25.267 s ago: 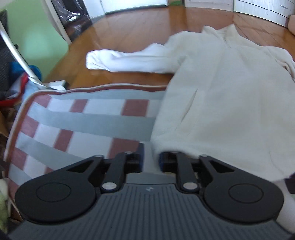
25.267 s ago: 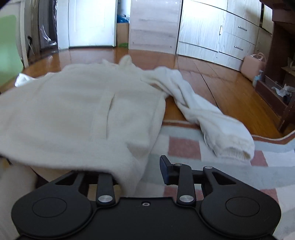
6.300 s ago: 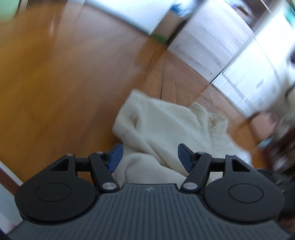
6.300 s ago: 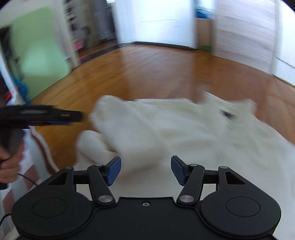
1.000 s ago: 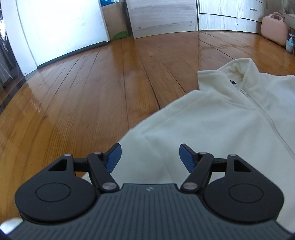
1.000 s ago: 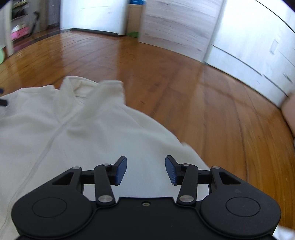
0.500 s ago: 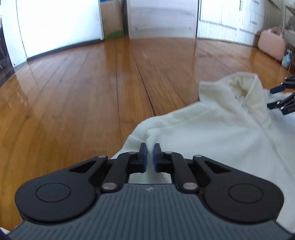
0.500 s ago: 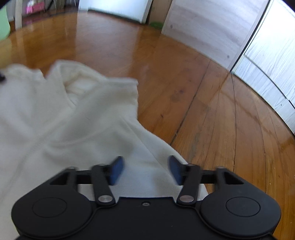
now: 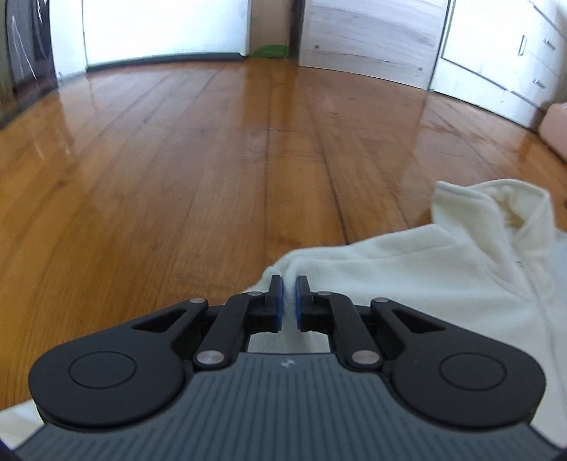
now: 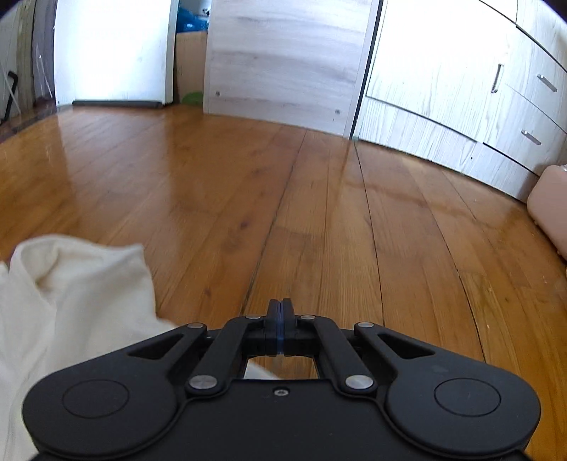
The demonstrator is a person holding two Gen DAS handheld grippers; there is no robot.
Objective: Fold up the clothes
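Observation:
A cream fleece jacket [image 9: 443, 283] lies on the wooden floor, its collar [image 9: 496, 205] standing up at the right of the left wrist view. My left gripper [image 9: 289, 294] is shut on a pinched fold at the jacket's left shoulder edge. In the right wrist view the jacket [image 10: 63, 294] fills the lower left. My right gripper [image 10: 280, 319] is shut with its pads together; a sliver of cream cloth shows below the jaws, and I cannot tell whether cloth is held between them.
Glossy wooden floor [image 9: 212, 159] stretches ahead. Pale wood cabinets and drawers [image 10: 460, 88] line the far wall. A pink case [image 10: 549, 205] stands on the floor at the right. A bright white door [image 9: 159, 28] is at the back.
The right gripper has shut and the jacket has slid toward the lower left of its view. The left gripper stays shut on the shoulder fold and has tilted up slightly.

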